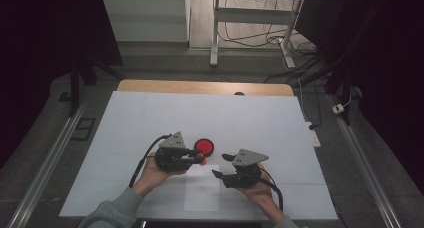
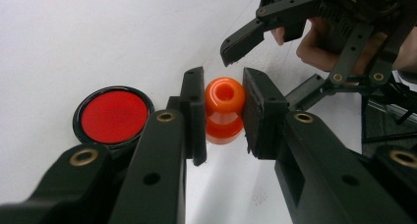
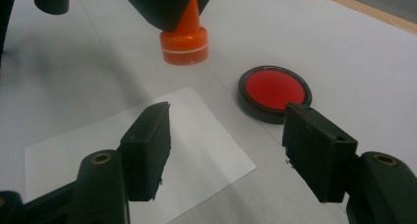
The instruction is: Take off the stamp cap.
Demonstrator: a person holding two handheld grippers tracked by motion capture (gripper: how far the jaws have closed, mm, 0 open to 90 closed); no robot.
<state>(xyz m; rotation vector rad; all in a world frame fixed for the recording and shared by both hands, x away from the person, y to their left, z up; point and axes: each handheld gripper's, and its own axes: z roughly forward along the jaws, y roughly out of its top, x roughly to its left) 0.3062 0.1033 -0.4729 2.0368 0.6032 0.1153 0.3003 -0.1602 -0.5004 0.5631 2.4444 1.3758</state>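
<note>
Beside the ink pad point(image 2: 114, 116), left gripper point(image 2: 223, 111) fingers clamp the orange stamp point(image 2: 224, 111) — right gripper point(image 3: 226, 150) fingers wide (empty).

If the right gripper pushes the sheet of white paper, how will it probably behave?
The sheet of white paper looks thin and flat, so it would probably slide easily on the smooth table cover. Nothing rests on it, so it may also buckle or lift at an edge.

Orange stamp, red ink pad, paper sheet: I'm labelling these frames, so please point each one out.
Orange stamp point(image 2: 224, 94): left gripper view, its rounded handle top.
Red ink pad point(image 3: 273, 88): right gripper view, middle of its red surface.
Paper sheet point(image 1: 201, 193): high view, its bare middle.
</note>
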